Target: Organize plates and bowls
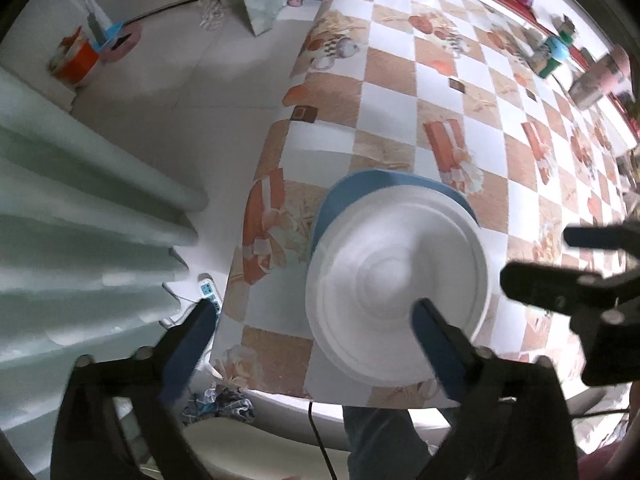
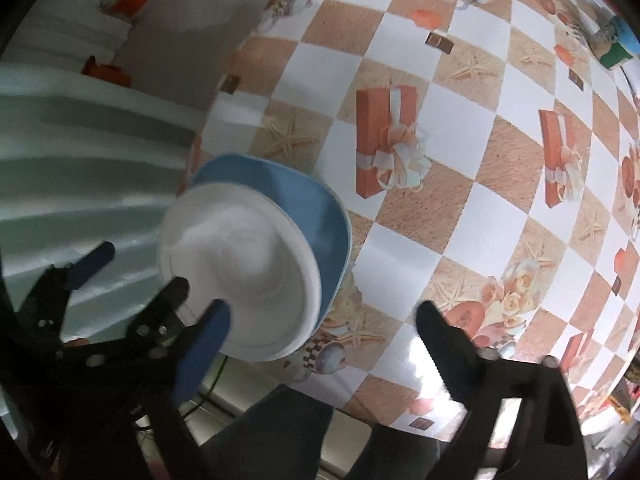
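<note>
Both hand-held grippers stand wide open above the near edge of the table (image 1: pixel 440 92), pointing almost straight down, and neither grips anything. Left hand-held gripper (image 1: pixel 312 320) has one blue-padded finger out over the floor beside the table and the other over the white plate (image 1: pixel 396 276). Right hand-held gripper (image 2: pixel 324 320) has one finger over that plate's near rim and the other above the checked tablecloth (image 2: pixel 460 152); nothing is pinched between the pads of either.

The white plate (image 2: pixel 240 276) lies upside down, its foot ring uppermost, on a blue plate (image 1: pixel 340 204) that shows as a crescent along the far side. The blue plate (image 2: pixel 304 204) sits near the table's front corner, close to the edge. The stack looks placed and released, so the step in hand appears to be the retreat.

To do it well, lift both grippers straight up with the jaws kept spread until every finger is clear of the white rim; a sideways drag could catch it and slide the top plate off-centre or nudge the stack towards the edge. The white plate sits a little towards the near side of the blue one, so a gentle centring push may be worthwhile. A green and blue cup (image 1: pixel 554 54) stands well apart at the far side.
</note>
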